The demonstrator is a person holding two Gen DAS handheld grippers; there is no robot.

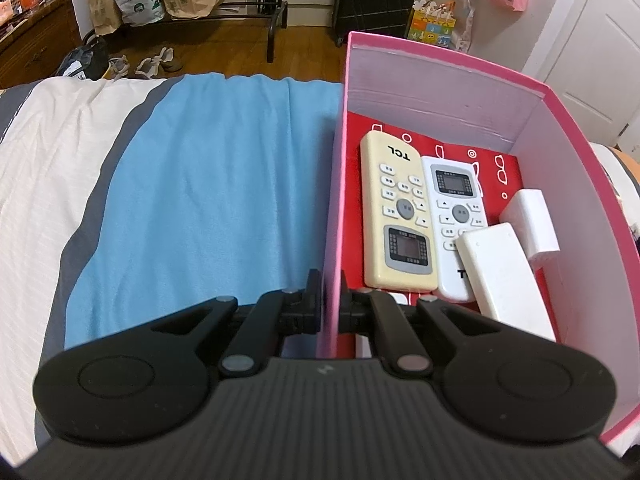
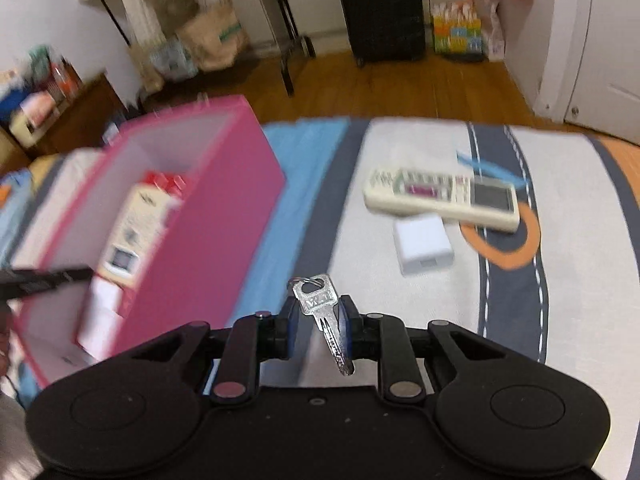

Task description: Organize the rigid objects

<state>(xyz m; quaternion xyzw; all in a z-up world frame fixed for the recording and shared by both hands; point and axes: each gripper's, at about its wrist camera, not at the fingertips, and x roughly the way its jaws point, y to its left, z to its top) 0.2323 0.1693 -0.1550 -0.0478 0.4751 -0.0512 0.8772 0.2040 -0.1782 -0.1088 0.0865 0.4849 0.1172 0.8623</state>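
Right wrist: right gripper (image 2: pixel 318 330) w/ silver key (image 2: pixel 322 312).

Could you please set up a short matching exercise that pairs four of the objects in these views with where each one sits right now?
Things:
1. silver metal key
2. cream TCL remote control
3. small white square adapter
4. side wall of the pink cardboard box

Places:
A. lying inside the box on its red floor
B. clamped between the left gripper's fingers
C. held in the right gripper's fingers
D. on the bedsheet, beside a long cream remote control

Pairs: 1-C, 2-A, 3-D, 4-B
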